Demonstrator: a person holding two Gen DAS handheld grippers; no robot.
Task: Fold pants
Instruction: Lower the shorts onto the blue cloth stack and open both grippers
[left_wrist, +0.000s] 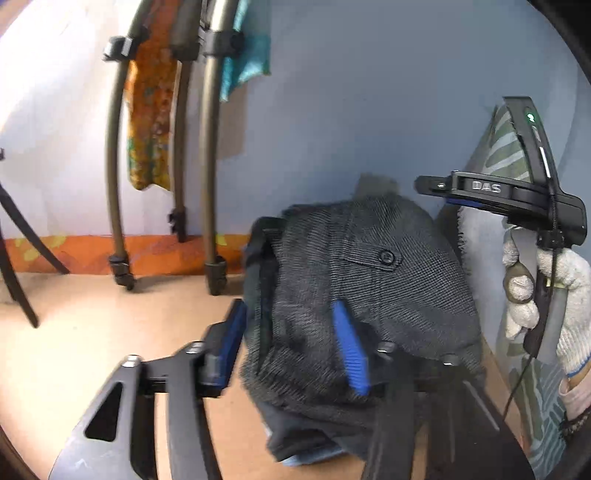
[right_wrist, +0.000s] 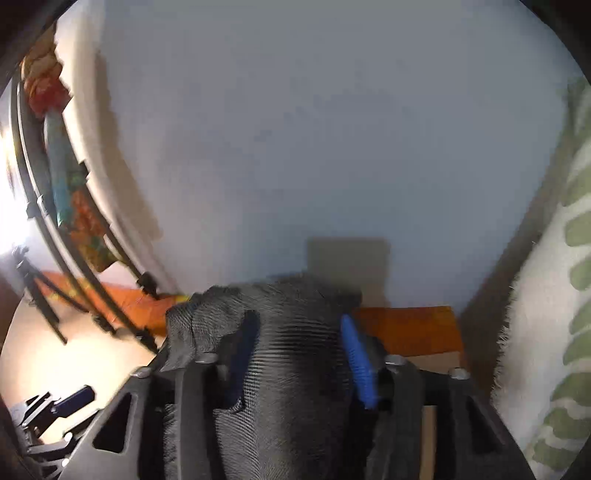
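Observation:
The dark grey pants (left_wrist: 369, 280) hang bunched above the tan table, a buttoned back pocket (left_wrist: 386, 256) facing the left wrist view. My left gripper (left_wrist: 291, 343) is open, its blue pads wide apart, one at each side of the lower cloth, and grips nothing. My right gripper shows in the left wrist view as a black body (left_wrist: 517, 199) held by a gloved hand at the right, above the pants. In the right wrist view my right gripper (right_wrist: 299, 354) has a thick fold of the pants (right_wrist: 284, 362) between its blue pads and holds it up.
Tripod legs (left_wrist: 210, 184) stand at the back left of the table (left_wrist: 85, 332) with an orange patterned cloth (left_wrist: 151, 122) and a teal one hung behind. A leaf-print fabric (right_wrist: 561, 295) lies close on the right. A pale blue wall is behind.

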